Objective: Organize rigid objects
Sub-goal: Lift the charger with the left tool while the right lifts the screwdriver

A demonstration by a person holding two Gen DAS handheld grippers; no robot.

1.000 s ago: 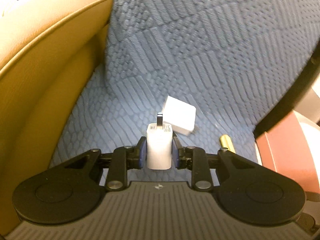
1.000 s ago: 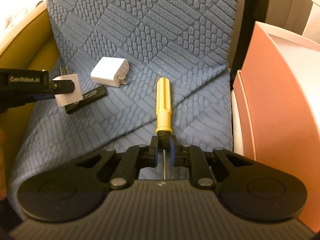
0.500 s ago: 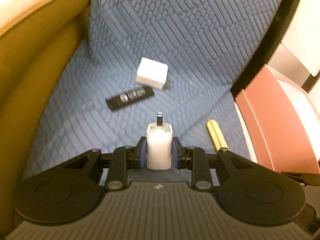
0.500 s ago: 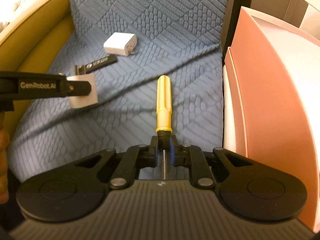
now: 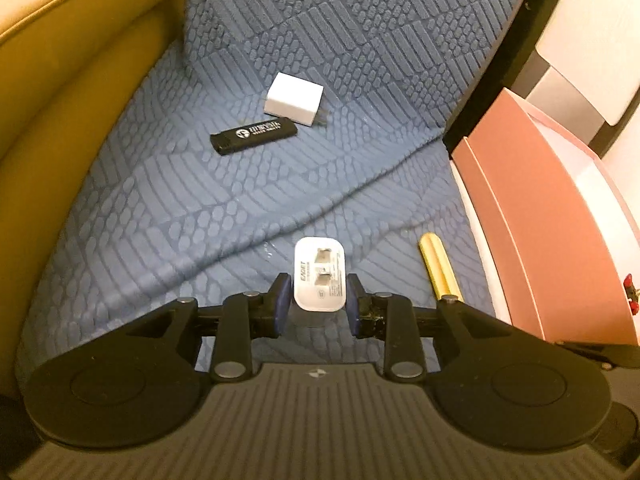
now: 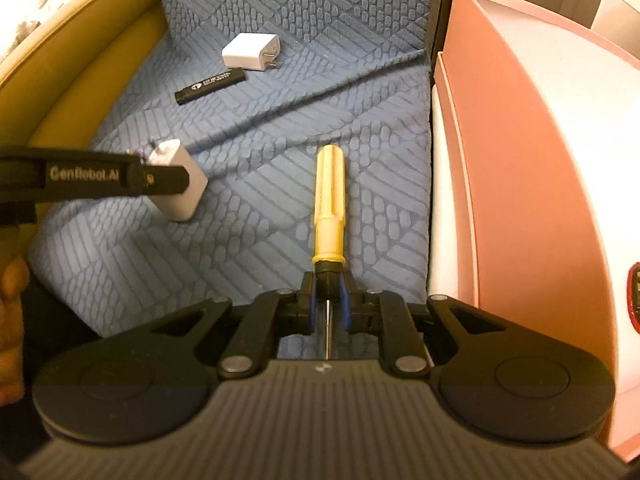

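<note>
Your left gripper is where the change is: the white charger that its pads clamped upright half a second ago now sits tilted, prong face turned up toward the camera, with a slim gap showing on either side. The jaws look slightly parted around it, so I read this as a release, or a slip, though whether one pad still touches the body I cannot tell. In the right wrist view the charger hangs at the tip of the left gripper, close above the blue cover; it may already be resting there.

Your right gripper is closed narrow on the black collar of the screwdriver, handle pointing away, the shaft running back between the jaws. That grip has not changed over the last second.

Farther off on the left, the second charger and the black stick lie touching each other, as before; both views have drawn back from them.

To the right stands the pink box, likely the destination. If so, the charger coming loose here, short of the box, means you may need to regrip it. Carry the screwdriver over first only if the charger is settled.
</note>
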